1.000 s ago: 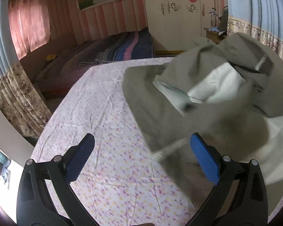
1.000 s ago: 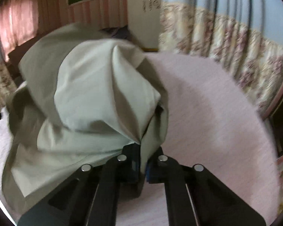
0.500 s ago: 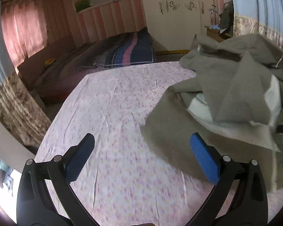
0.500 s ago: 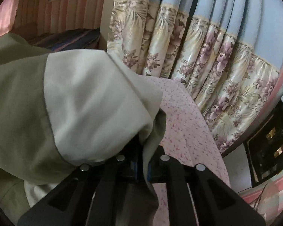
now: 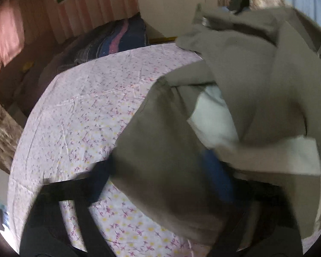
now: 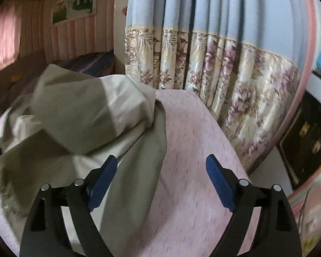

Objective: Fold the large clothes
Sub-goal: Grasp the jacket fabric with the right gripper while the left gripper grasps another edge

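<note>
Barely begun, by the look of it: one large olive-grey garment [image 5: 235,90] with a pale lining, heaped and rumpled on the bed [image 5: 79,115] with its pink flowered sheet, no neat fold showing anywhere. Everything left to do: spreading flat, squaring the edges, folding over.

Left hand-held gripper [image 5: 160,175], closing at this moment, with a flap of the garment lying between the jaws; view too blurred to tell whether the pads press on the cloth yet. Right hand-held gripper [image 6: 160,184], opening, released and wide, with only the garment's edge and bare sheet between the jaws, nothing gripped; garment's edge just beside its left blue pad.

Count: one garment, two hand-held grippers, one bed under the garment. Beyond the garment, a flowered curtain [image 6: 214,49] with a blue upper part, a wall picture [image 6: 75,6], and a pile of dark striped bedding [image 5: 117,40].
</note>
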A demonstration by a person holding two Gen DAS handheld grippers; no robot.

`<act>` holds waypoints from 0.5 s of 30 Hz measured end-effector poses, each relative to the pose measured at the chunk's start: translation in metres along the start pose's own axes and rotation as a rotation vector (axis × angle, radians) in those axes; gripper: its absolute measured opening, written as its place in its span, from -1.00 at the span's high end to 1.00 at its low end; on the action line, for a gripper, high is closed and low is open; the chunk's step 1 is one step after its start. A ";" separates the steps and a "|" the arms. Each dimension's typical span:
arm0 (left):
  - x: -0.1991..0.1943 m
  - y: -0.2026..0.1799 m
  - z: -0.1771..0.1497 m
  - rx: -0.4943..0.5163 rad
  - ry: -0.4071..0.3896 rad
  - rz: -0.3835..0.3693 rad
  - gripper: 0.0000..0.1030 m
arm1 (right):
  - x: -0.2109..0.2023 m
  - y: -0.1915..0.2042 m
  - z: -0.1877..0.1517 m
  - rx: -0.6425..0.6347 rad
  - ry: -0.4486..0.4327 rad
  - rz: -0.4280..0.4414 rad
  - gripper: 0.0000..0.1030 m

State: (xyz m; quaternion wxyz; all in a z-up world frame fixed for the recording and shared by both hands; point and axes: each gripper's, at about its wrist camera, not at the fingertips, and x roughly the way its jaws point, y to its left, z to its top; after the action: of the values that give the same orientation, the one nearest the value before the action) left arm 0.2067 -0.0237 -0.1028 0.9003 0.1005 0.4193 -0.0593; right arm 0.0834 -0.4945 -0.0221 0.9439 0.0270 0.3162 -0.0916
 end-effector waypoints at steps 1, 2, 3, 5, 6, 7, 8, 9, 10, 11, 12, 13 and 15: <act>-0.002 -0.002 -0.002 0.011 -0.001 -0.001 0.76 | -0.007 0.002 -0.005 0.003 -0.002 0.005 -0.67; -0.009 0.000 -0.006 -0.007 -0.012 -0.042 0.88 | -0.013 0.004 -0.012 0.006 0.010 0.014 -0.68; -0.014 0.000 -0.007 -0.013 -0.017 -0.057 0.99 | -0.017 0.006 -0.018 0.007 0.022 0.020 -0.68; -0.032 -0.003 -0.013 0.000 -0.048 -0.056 1.00 | -0.024 0.009 -0.029 0.017 0.039 0.036 -0.68; -0.042 -0.003 -0.016 -0.002 -0.067 -0.059 1.00 | -0.027 0.011 -0.036 0.022 0.059 0.050 -0.68; -0.057 -0.005 -0.022 -0.006 -0.091 -0.071 1.00 | -0.029 0.012 -0.043 0.027 0.074 0.056 -0.68; -0.068 -0.006 -0.026 -0.006 -0.106 -0.077 1.00 | -0.030 0.012 -0.048 0.034 0.087 0.059 -0.68; -0.080 -0.007 -0.032 -0.009 -0.122 -0.083 1.00 | -0.032 0.013 -0.055 0.040 0.102 0.078 -0.68; -0.093 -0.008 -0.039 -0.012 -0.135 -0.089 1.00 | -0.033 0.014 -0.060 0.038 0.119 0.094 -0.68; -0.108 -0.009 -0.050 -0.015 -0.150 -0.093 1.00 | -0.033 0.014 -0.063 0.036 0.128 0.097 -0.68; -0.122 -0.010 -0.063 -0.024 -0.157 -0.100 0.99 | -0.033 0.015 -0.068 0.034 0.145 0.106 -0.68; -0.129 -0.008 -0.070 -0.038 -0.156 -0.108 0.99 | -0.033 0.015 -0.072 0.036 0.165 0.123 -0.68; -0.150 -0.006 -0.099 -0.090 -0.151 -0.135 0.98 | -0.032 0.017 -0.081 0.034 0.197 0.150 -0.68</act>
State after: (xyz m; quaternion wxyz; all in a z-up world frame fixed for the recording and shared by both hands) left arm 0.0358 -0.0035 -0.0510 0.9270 0.0269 0.3581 -0.1082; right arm 0.0139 -0.4639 -0.0680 0.9118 0.0754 0.4031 -0.0227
